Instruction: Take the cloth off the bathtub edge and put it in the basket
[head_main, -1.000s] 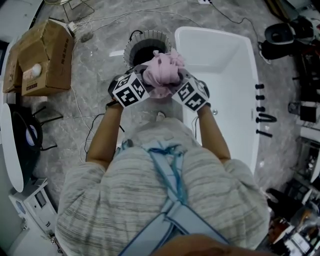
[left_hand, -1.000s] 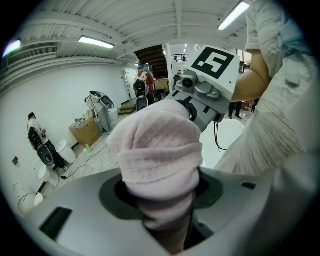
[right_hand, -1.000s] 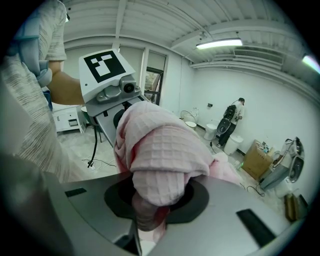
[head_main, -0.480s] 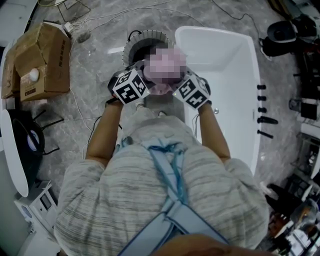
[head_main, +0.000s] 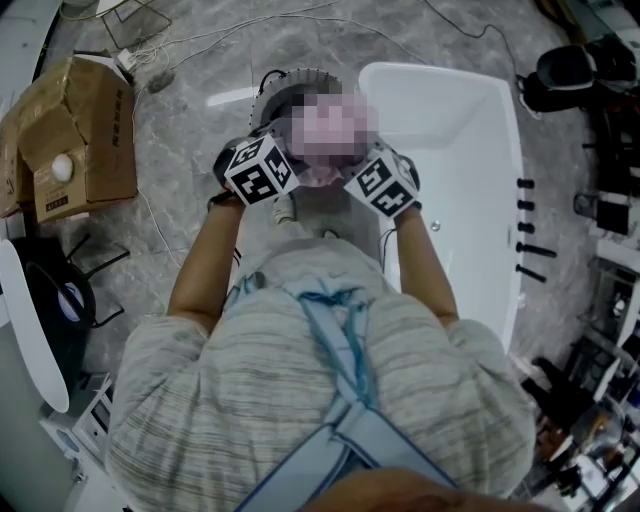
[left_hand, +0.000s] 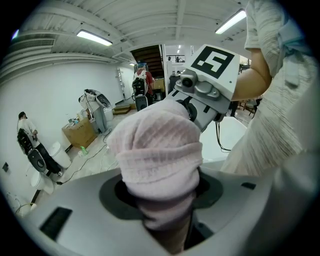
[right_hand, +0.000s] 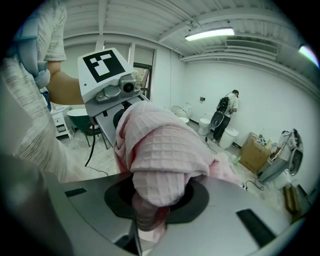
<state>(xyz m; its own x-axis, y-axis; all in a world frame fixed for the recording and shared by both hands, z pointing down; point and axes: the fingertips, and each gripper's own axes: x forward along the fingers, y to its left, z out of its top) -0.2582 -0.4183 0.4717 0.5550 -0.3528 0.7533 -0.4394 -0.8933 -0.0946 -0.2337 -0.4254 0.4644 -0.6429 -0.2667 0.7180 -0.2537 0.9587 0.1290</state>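
- Far left in the head view, a brown cardboard box (head_main: 80, 125) sits on the grey marbled floor (head_main: 190, 80).
- Right of it stands the round basket (head_main: 262, 95), pale-rimmed and dark inside, just beside the bathtub's left wall.
- Next comes the left gripper (head_main: 280, 165), its marker cube facing up. Its jaws are clamped on the cloth (left_hand: 157, 147), and in the left gripper view a thick pink fold bulges out from between them.
- That cloth, a pink waffle weave, is bunched in the air between the two grippers. Seen from above, it overlaps the basket's near right rim and is clear of the bathtub edge. How high it hangs above the basket cannot be told.
- On the cloth's other side, the right gripper (head_main: 365, 175) is likewise clenched on it. The right gripper view shows pink folds packed between its jaws and spilling over the top.
- Further right lies the white bathtub (head_main: 470, 150), long and running away from the person.
- Past its right rim, small black fittings (head_main: 528, 240) lie on the floor.
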